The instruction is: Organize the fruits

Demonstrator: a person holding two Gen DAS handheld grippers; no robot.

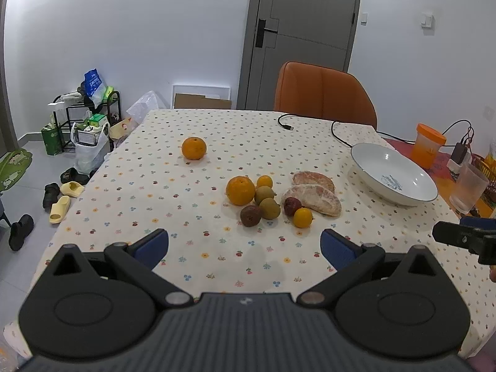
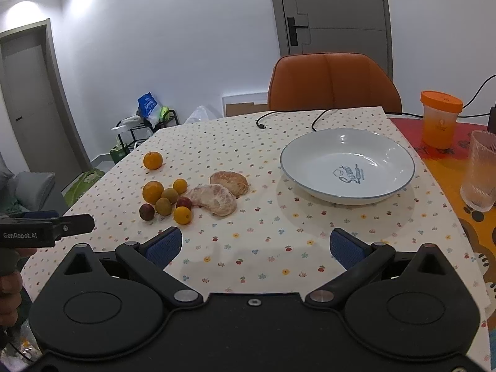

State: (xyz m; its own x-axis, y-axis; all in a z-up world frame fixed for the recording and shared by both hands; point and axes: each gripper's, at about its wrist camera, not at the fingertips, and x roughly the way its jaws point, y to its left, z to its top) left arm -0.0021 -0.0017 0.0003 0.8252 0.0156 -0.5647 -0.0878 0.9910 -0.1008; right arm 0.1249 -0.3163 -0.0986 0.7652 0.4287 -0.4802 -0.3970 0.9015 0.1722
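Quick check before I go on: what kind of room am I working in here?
Most likely a home dining area. A table under a flowery tablecloth holds loose fruit and an empty white bowl, an orange chair is pulled up to it, and slippers lie by a cluttered rack on the floor.

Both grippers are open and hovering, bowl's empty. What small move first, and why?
Probably ease the right gripper forward-left toward the nearest small orange. The fruit lies clustered on the tablecloth, the white bowl holds nothing, and that orange sits at the cluster's near edge.
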